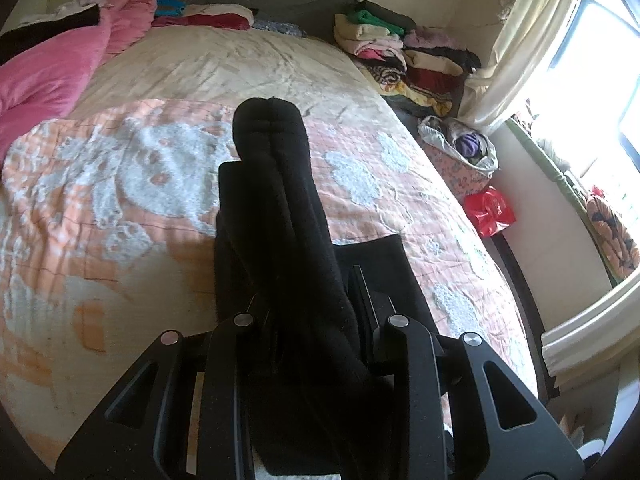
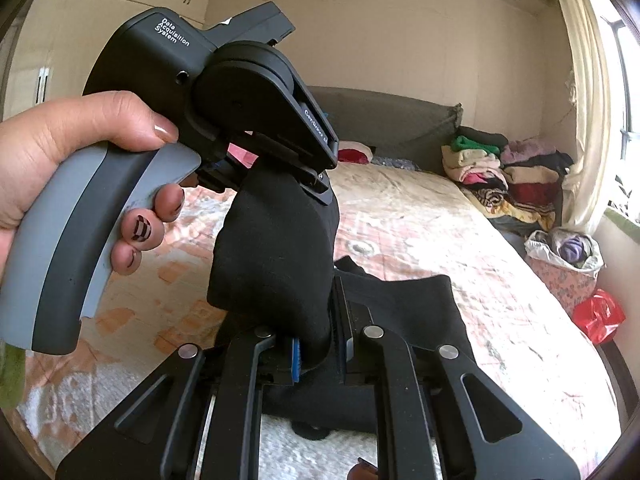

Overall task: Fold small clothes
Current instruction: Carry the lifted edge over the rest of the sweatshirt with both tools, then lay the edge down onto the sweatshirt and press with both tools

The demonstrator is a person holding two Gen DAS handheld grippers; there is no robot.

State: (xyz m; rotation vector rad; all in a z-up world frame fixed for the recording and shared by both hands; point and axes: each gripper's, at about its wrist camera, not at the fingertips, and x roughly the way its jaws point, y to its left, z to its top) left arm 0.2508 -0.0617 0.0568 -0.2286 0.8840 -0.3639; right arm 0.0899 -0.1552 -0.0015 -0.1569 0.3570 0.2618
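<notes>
1. Left hand-held gripper: fingers clamped together on a black sock. In its own view the sock runs forward between the fingers and the toe end sticks out beyond them, above the bed.
2. Right hand-held gripper: fingers closed on the same black sock, lower down. The blue pad of one finger presses against the fabric.
3. Right wrist view shows my left hand wrapped round the grey handle of the left unit, which hangs over the sock from above. The sock is held in the air between both tools, clear of the patterned bedspread.
4. A second piece of black cloth lies flat on the bedspread just behind the grippers. I cannot tell whether it is the matching sock or another garment.
5. Judgement: the step in hand is the fold itself, with the sock doubled over and pinched at two points.
6. Next move, as I judge it: bring the doubled sock down onto the bedspread, keep the edges aligned, then free one grip at a time so the fold does not spring open.
7. Stacked clothes sit at the far side of the bed, near the window.
</notes>
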